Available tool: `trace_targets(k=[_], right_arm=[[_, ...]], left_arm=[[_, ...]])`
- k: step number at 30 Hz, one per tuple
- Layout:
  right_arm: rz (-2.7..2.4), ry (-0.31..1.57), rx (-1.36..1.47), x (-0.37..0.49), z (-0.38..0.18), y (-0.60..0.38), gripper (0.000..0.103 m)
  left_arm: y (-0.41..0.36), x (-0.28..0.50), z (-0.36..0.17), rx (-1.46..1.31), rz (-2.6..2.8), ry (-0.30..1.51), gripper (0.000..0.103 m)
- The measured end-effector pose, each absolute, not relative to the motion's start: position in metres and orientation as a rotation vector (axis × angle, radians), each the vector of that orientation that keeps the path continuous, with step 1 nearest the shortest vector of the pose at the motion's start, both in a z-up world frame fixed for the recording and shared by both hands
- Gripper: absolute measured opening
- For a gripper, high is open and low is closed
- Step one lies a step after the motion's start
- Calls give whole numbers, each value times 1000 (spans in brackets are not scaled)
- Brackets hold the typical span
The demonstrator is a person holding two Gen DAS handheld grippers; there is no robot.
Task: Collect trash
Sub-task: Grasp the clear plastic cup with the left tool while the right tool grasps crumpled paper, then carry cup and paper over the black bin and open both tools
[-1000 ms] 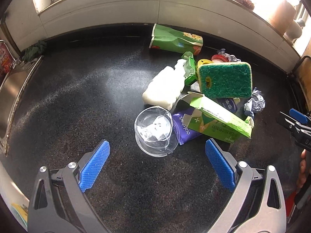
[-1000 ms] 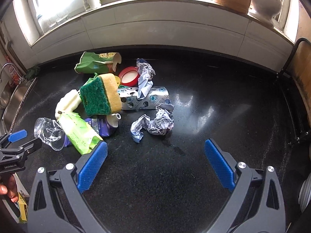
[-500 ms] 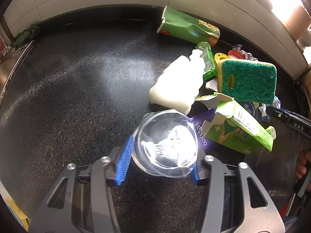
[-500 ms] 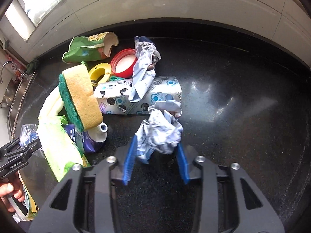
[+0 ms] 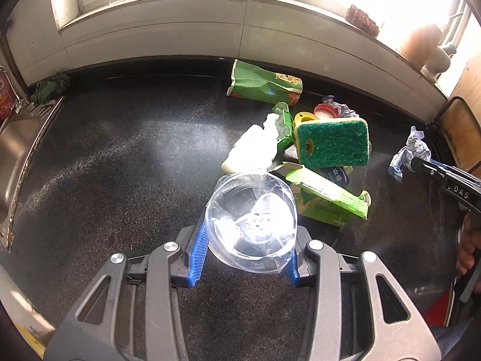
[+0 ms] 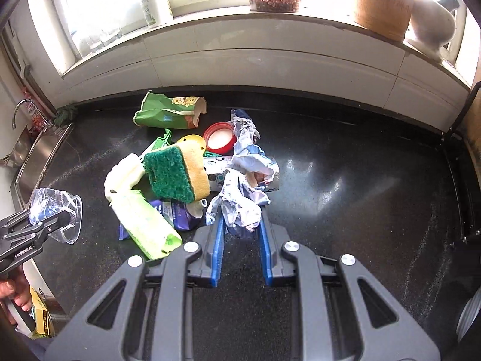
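Since a second ago, when both pairs of jaws stood wide and empty over the heap, each has just been closing and now has a piece of rubbish clamped between its blue pads: the left gripper [image 5: 245, 254] squeezes the clear plastic cup [image 5: 252, 225] at its sides, and the right gripper [image 6: 242, 234] pinches the crumpled wrapper [image 6: 240, 207], its pads drawn close together. Both pieces now hang clear of the black counter [image 5: 120, 165] where they lay, so two items look ready to carry off, though no bin shows in either view. Just beyond the cup lie the light green carton [image 5: 327, 198] and a purple pouch [image 6: 177, 213], both printed too small to read, then the green-faced sponge [image 5: 333, 143] propped on the pile, the white bottle [image 5: 252, 150], a patterned box [image 6: 216, 174], a red lid [image 6: 219, 140] and, farthest, the green snack bag [image 5: 264, 82] near the wall. "GenRobot.AI" is readable on the left tool's body, and "DAS" on the right's.
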State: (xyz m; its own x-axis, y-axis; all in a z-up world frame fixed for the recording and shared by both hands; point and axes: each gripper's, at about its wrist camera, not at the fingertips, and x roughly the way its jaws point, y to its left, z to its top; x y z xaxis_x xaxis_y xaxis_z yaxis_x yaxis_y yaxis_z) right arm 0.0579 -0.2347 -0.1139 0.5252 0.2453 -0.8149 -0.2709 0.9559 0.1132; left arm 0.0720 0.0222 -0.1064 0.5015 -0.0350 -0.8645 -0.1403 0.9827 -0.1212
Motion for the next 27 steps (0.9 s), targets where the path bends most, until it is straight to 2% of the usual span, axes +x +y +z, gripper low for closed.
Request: trace_targets(k=[8, 15, 21, 27], right_arm=[[397, 881, -88, 21, -70, -189, 21], [735, 829, -167, -31, -42, -60, 21], [1133, 892, -294, -111, -55, 92, 21], [1395, 1023, -453, -207, -102, 216, 22]], left_arm=[[49, 22, -75, -211, 145, 986, 42], [116, -71, -64, -297, 354, 943, 42], [186, -175, -95, -420, 598, 955, 42], [239, -271, -157, -556, 772, 998, 43]])
